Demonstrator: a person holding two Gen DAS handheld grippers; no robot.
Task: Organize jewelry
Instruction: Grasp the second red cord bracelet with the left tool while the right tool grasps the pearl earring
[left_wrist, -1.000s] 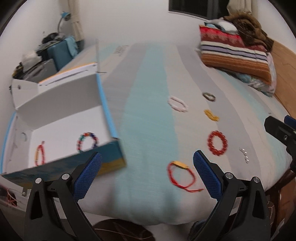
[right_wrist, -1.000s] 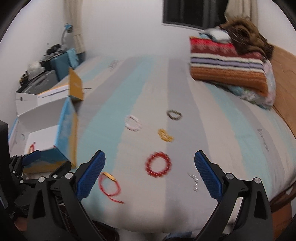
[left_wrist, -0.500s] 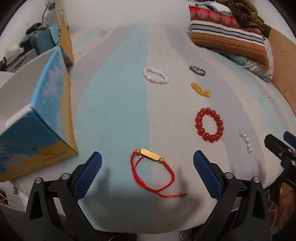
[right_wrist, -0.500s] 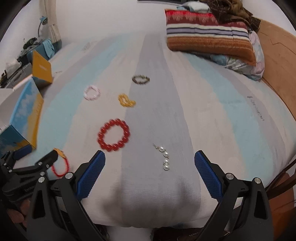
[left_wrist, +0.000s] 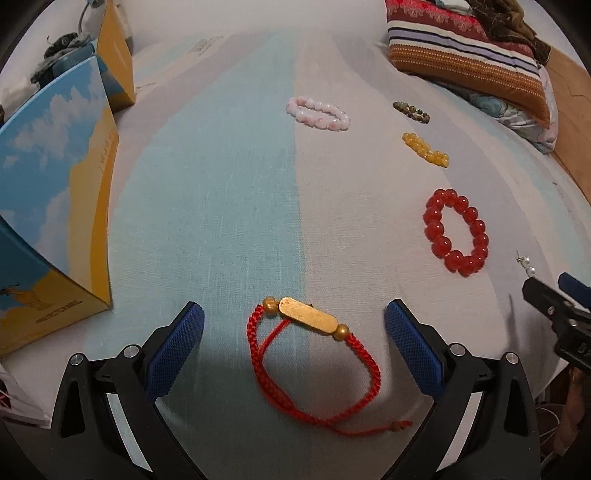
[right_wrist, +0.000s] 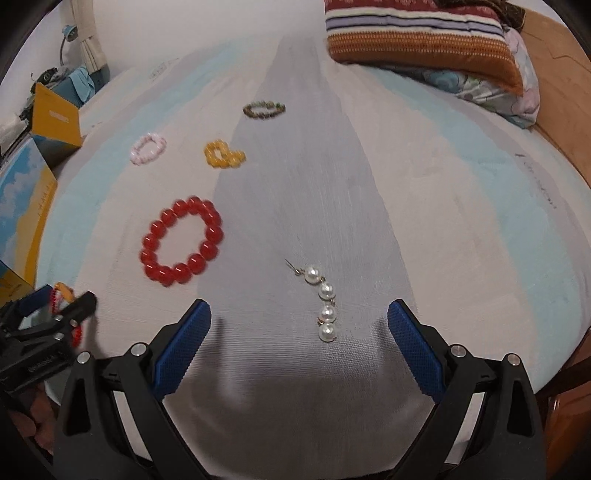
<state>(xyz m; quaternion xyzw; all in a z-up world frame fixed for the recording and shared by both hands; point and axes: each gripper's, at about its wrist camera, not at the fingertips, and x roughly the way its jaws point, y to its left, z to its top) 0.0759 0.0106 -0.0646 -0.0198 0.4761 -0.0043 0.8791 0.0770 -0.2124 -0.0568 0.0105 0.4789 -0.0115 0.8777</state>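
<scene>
- The left gripper (left_wrist: 293, 343) is spread wide around a red cord bracelet (left_wrist: 314, 363) with a gold bar, near the bed (left_wrist: 207, 192) edge.
- The right gripper (right_wrist: 299, 343) gapes around a pearl earring (right_wrist: 320, 301).
- Beyond, a red bead bracelet (right_wrist: 183, 242) lies on open sheet.
- A box (left_wrist: 55, 206) stands left.

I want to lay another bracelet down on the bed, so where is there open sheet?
Free: the blue stripe between the box and the pink bracelet; also the sheet right of the pearl earring, toward the pillows. Crowded: around the red bead bracelet, yellow beads and red cord bracelet.
</scene>
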